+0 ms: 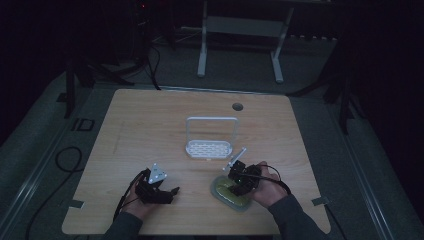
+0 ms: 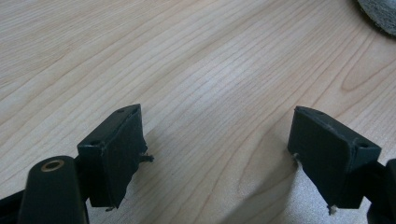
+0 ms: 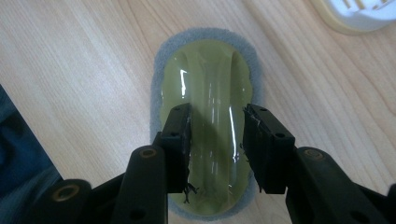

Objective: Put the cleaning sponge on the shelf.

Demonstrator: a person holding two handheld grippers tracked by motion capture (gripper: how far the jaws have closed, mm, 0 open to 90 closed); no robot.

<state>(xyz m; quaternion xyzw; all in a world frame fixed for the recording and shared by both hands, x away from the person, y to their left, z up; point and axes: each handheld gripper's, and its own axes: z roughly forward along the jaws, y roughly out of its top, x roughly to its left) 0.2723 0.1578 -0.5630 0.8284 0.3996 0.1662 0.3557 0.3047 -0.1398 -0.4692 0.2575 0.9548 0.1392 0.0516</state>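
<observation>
Wooden table (image 1: 150, 125): right gripper (image 3: 217, 140) straddles scrubber (image 3: 205, 79) lengthwise (jaws parted).

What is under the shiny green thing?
A grey pad peeks out all around the green scrubber handle, lying on the wooden table. The pad's middle is covered, so unseen.

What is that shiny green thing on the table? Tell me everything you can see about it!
It looks like a scrubbing sponge: an oval, glossy olive-green top with a raised ridge down its middle, sitting on a grey fuzzy pad that peeks out all around. It lies flat on the wooden table, near the front edge, in front of a white rack. The right gripper has one jaw either side of the ridge.
</observation>
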